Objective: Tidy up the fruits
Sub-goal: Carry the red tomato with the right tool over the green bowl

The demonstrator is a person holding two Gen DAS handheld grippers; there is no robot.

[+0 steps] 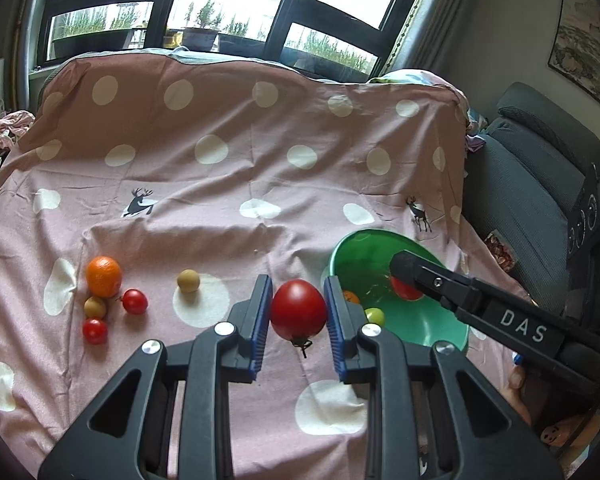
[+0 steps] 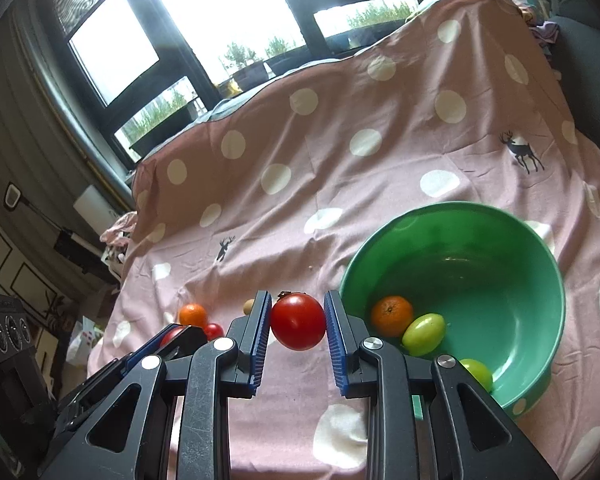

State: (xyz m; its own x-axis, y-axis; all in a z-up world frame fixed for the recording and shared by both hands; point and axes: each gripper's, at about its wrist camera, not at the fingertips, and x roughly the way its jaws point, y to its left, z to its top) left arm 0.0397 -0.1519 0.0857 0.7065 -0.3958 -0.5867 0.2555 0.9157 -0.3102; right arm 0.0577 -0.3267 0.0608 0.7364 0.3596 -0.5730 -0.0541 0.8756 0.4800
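Left gripper [image 1: 298, 316], bottom centre of its own view: clamped on a red tomato [image 1: 298, 309], blue ribbed pads [image 1: 260, 316] on either flank, stem hanging down. Right gripper [image 2: 298, 318], same spot in its view: closed likewise on a second red tomato [image 2: 298, 321], stem end tipped up and away. Probably light, smooth-skinned, soft under pressure; best pinched across the widest part, gently, to avoid splitting or squirting out.

Just right of centre, lower half: green bowl [image 2: 540, 280] tilted toward the camera, holding a mandarin [image 2: 392, 315] and two green tomatoes [image 2: 424, 334], touching each other at the near wall. Lower left of the left view: an orange [image 1: 104, 276], two cherry tomatoes [image 1: 135, 301] and two tan round fruits [image 1: 188, 281], loose on the cloth.

Underneath: pink sheet [image 1: 220, 120] with white dots and deer prints, wrinkled, soft, draped up over something at the back; likely to let round fruit roll. Beyond: dark-framed window [image 1: 220, 0] at top, grey seat [image 1: 540, 168] at right.
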